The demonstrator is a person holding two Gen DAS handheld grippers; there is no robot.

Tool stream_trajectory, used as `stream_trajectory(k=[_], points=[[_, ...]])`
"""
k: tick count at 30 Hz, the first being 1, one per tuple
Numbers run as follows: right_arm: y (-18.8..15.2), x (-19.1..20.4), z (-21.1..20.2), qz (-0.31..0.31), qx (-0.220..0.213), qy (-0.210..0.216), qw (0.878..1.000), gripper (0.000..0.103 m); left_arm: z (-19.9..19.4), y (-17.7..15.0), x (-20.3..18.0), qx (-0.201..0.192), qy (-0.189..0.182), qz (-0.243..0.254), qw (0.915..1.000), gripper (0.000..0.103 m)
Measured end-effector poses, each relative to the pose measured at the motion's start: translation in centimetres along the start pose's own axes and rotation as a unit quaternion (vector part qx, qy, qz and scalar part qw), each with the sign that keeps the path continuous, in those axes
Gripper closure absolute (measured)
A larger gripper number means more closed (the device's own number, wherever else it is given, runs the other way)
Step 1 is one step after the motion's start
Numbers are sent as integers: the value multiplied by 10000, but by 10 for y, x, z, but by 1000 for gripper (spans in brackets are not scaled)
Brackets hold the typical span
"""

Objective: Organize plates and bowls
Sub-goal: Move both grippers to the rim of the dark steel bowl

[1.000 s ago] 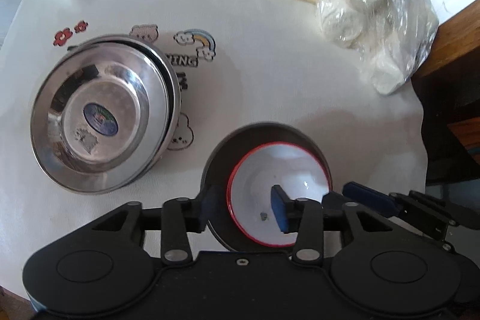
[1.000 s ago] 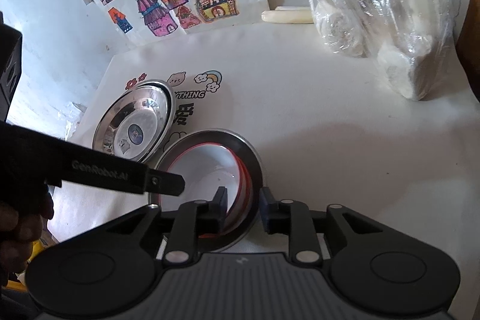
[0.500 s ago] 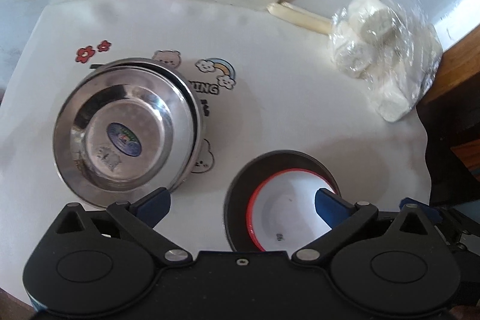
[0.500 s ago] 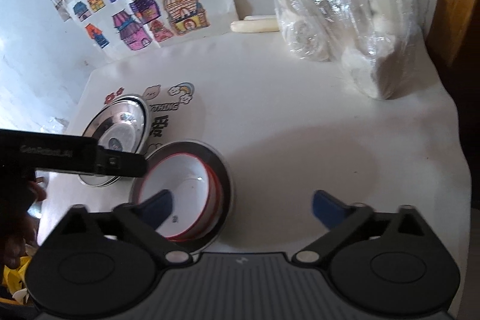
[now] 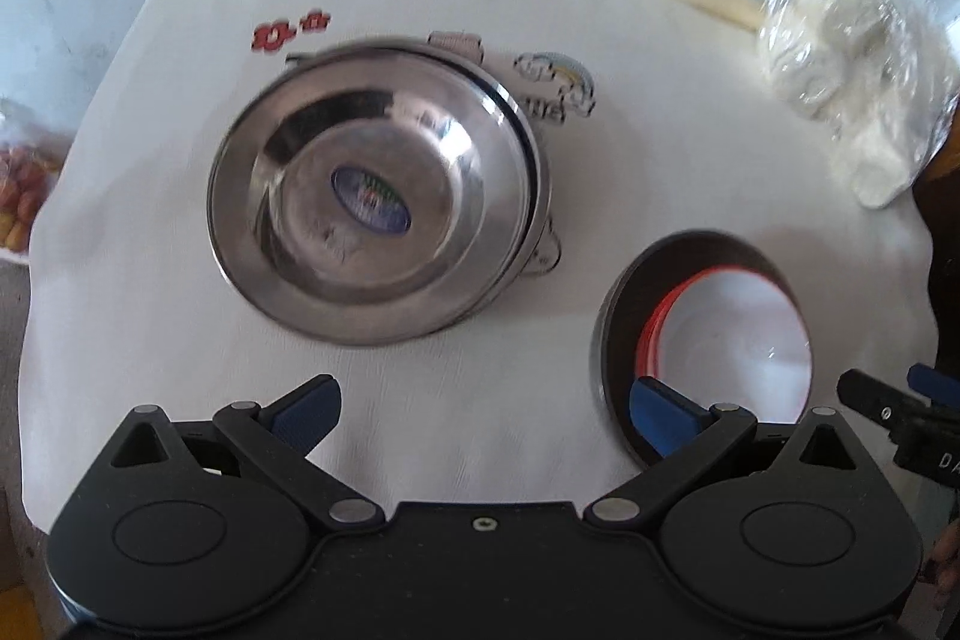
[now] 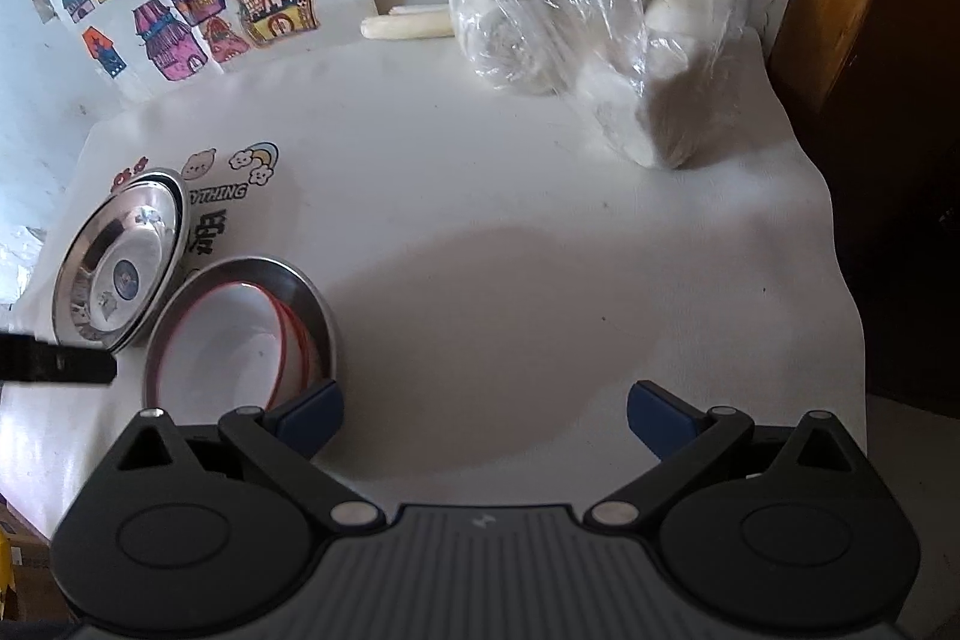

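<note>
A: Where do the dishes stand?

B: Steel plates [image 5: 375, 196] are stacked on the white cloth [image 6: 510, 196] over the table; just beside them the red-rimmed white bowls [image 6: 240, 358] sit nested in a steel bowl [image 5: 618, 316], like with like.

A: And the claws?

B: Left claw [image 5: 480, 412] and right claw [image 6: 483, 415] have just been opening and stand spread wide, nothing between them; probably freed for the next dish.

I read this as a lived-in home, working over a white cartoon-printed cloth [image 6: 510, 220] spread on a table. Behind the cloth, hand-coloured paper drawings of houses [image 6: 198, 4] lean on the pale wall, and at its far right corner lies a clear plastic bag of white lumps [image 6: 600, 28] beside dark wooden furniture [image 6: 852, 10].
</note>
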State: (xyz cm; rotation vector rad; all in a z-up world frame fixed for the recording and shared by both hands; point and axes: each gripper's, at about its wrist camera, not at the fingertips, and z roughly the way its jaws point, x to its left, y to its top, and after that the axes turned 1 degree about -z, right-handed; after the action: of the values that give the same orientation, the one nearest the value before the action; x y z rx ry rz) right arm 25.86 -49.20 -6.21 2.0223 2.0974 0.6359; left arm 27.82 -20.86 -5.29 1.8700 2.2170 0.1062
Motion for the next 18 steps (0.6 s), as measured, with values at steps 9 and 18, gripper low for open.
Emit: stream_trajectory(k=[9,18], points=[[-4,9,3,-229,-9,88,9997,0,12,-7,-8,70,50,224,9997,1],[-3,7,8,-271,66,90,9996,0,18,-5,-14,93,134,471,9988,1]])
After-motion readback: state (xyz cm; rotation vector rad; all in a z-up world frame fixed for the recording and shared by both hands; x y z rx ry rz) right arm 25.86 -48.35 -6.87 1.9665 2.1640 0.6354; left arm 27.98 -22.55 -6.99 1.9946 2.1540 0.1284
